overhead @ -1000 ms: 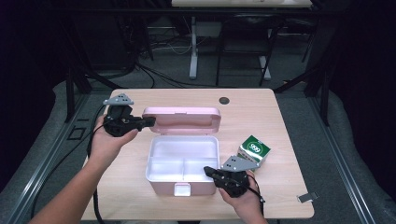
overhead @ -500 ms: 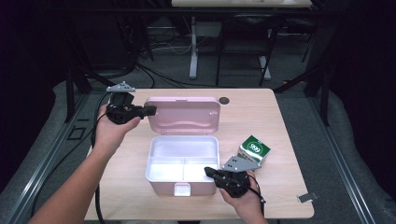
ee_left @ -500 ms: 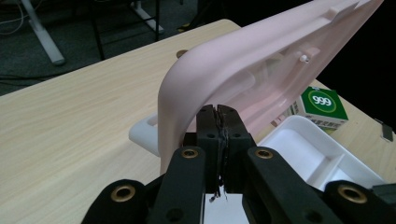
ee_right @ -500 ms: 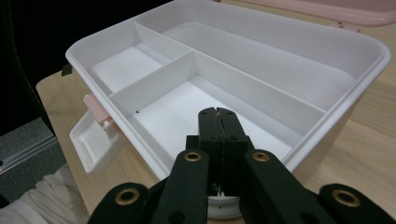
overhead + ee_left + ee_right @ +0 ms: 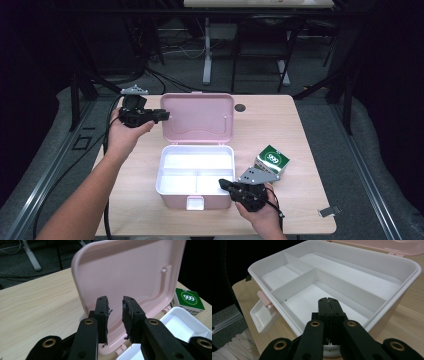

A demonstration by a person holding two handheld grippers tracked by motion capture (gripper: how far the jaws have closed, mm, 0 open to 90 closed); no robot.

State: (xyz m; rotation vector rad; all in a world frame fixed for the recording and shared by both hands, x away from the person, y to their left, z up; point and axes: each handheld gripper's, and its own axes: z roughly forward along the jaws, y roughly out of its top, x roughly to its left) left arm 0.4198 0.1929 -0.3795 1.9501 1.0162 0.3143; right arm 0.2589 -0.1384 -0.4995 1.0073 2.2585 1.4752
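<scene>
Could slam shut if the lid, standing just ahead of the slightly parted, empty left claw, slips, jolting the box under the closed, empty right claw.

We see a pink box open near the table's front edge, its white compartments empty. Its lid stands raised toward the back edge.
</scene>
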